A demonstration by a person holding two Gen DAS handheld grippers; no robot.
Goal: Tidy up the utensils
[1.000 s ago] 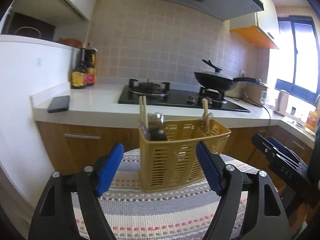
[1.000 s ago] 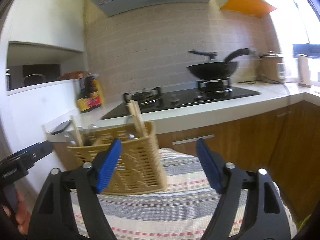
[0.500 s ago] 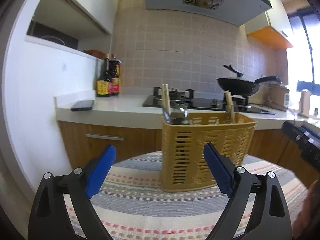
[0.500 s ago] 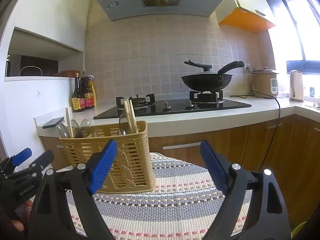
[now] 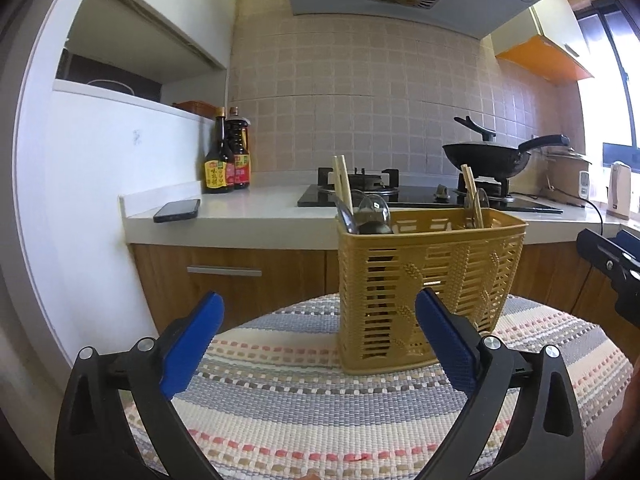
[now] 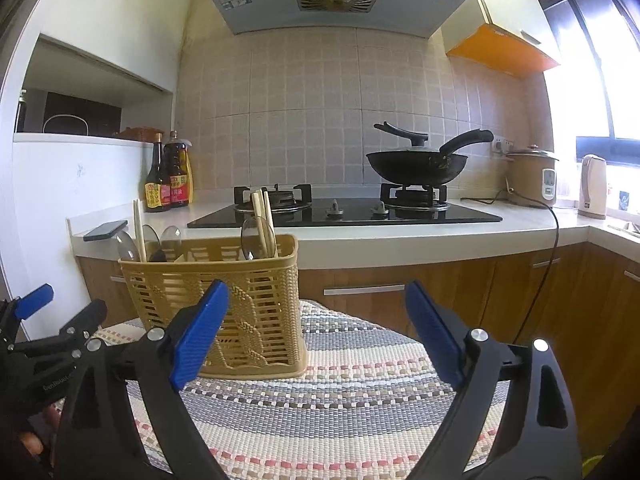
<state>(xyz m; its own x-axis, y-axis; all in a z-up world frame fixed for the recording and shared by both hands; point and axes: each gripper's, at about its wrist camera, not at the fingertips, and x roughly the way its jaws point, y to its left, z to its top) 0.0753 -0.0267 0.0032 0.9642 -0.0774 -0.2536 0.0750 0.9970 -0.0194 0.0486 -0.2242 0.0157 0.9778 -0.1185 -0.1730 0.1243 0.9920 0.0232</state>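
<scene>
While both sets of jaws are opening with nothing between the blue pads, the left gripper (image 5: 318, 334) and right gripper (image 6: 316, 328) hover low over one striped woven mat (image 5: 320, 408).

One yellow slotted basket (image 5: 430, 284) stands upright on the mat, at 1 o'clock from the left gripper and 11 o'clock from the right. Contents: chopsticks (image 6: 262, 216) and clear spoons (image 6: 170, 236), grouped at both ends; exact spoon count cannot be told.

Beyond, at 12 o'clock: one white counter (image 5: 248, 208) carrying one phone (image 5: 177, 211), two sauce bottles (image 5: 227, 162), one two-burner hob (image 6: 344, 212) and one black wok (image 6: 416, 166).

Right view only: rice cooker (image 6: 532, 178) and kettle (image 6: 593, 186) shown clearly at 2 o'clock, left gripper at 9 o'clock.
</scene>
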